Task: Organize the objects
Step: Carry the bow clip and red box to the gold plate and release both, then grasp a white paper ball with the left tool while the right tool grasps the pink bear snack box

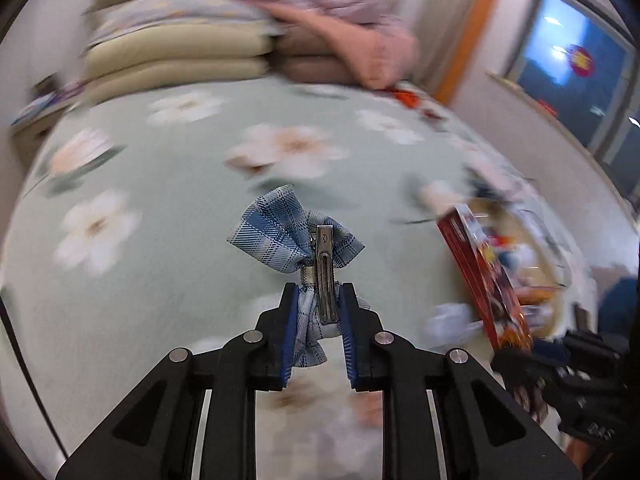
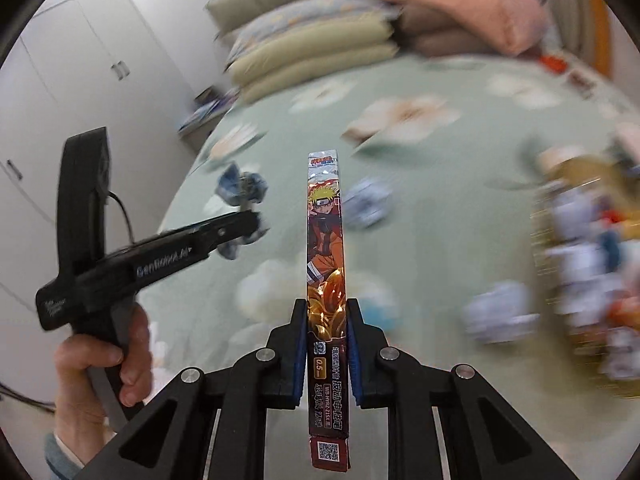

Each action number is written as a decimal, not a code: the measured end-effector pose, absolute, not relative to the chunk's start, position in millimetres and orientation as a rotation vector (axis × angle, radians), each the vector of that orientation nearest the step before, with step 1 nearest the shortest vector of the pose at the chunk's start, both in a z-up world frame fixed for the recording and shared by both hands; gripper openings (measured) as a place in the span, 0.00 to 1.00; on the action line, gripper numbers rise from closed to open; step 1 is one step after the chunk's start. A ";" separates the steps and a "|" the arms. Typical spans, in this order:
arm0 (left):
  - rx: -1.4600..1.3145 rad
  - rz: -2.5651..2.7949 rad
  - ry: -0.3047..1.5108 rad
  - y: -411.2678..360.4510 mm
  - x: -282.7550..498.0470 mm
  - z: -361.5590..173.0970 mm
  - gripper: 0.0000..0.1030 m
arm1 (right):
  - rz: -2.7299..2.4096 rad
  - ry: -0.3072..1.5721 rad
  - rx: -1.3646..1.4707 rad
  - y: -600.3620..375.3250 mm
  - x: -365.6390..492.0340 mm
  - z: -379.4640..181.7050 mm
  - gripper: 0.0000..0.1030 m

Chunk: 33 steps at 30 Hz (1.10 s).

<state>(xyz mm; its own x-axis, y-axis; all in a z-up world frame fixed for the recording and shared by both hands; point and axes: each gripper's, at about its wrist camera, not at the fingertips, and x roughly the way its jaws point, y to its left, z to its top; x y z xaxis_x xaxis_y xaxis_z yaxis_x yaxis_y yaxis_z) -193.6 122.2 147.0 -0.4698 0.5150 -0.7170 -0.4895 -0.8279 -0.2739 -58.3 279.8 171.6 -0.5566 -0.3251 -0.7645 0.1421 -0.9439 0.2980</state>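
My left gripper (image 1: 319, 300) is shut on a blue plaid bow hair clip (image 1: 288, 236), held above the bed with its metal clip facing me. My right gripper (image 2: 327, 312) is shut on a flat red card box (image 2: 325, 248) with an orange cartoon figure, held edge-on above the bed. The card box also shows at the right of the left wrist view (image 1: 486, 276). The left gripper with the bow (image 2: 240, 188) shows at the left of the right wrist view, in a bare hand (image 2: 100, 364).
A bed with a pale green flowered cover (image 1: 192, 184) fills both views. Stacked pillows (image 1: 176, 52) and pink bedding (image 1: 352, 32) lie at its head. A blurred basket of mixed items (image 2: 592, 264) sits at the right, small pale objects (image 2: 368, 204) beside it. White wardrobes (image 2: 80, 60) stand left.
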 end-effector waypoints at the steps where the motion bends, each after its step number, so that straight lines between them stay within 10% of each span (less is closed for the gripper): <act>1: -1.101 2.241 -0.043 139.6 -190.1 153.6 0.16 | -2.602 -0.274 1.297 297.4 -52.2 183.3 0.16; 6: -1.041 2.081 0.048 242.0 -175.7 177.6 0.16 | -2.951 -0.044 1.281 363.1 -35.7 230.8 0.16; 15: -1.027 1.957 0.074 319.1 -168.5 182.7 0.16 | -3.180 -0.214 1.433 463.8 -43.1 246.4 0.16; 18: -0.995 1.924 0.051 330.9 -167.7 185.3 0.50 | -3.167 -0.296 1.438 475.7 -43.0 245.1 0.16; 19: -1.004 1.939 0.064 335.4 -167.9 182.7 0.81 | -3.162 -0.310 1.451 477.7 -46.7 241.6 0.22; 20: -1.018 1.983 0.086 337.5 -168.2 178.0 0.88 | -3.140 -0.324 1.500 482.2 -51.7 235.3 0.40; 33: -1.153 2.122 -0.261 190.3 -187.7 161.3 0.88 | -2.998 -0.517 1.593 475.8 -32.5 209.2 0.49</act>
<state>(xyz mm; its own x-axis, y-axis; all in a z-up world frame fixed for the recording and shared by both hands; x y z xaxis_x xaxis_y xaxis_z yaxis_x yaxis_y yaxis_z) -187.7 190.3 161.3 -0.3609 0.6608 -0.6581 -0.4813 -0.7364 -0.4754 -32.5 475.8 209.2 -0.5363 0.1147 -0.8362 -0.3880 -0.9134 0.1235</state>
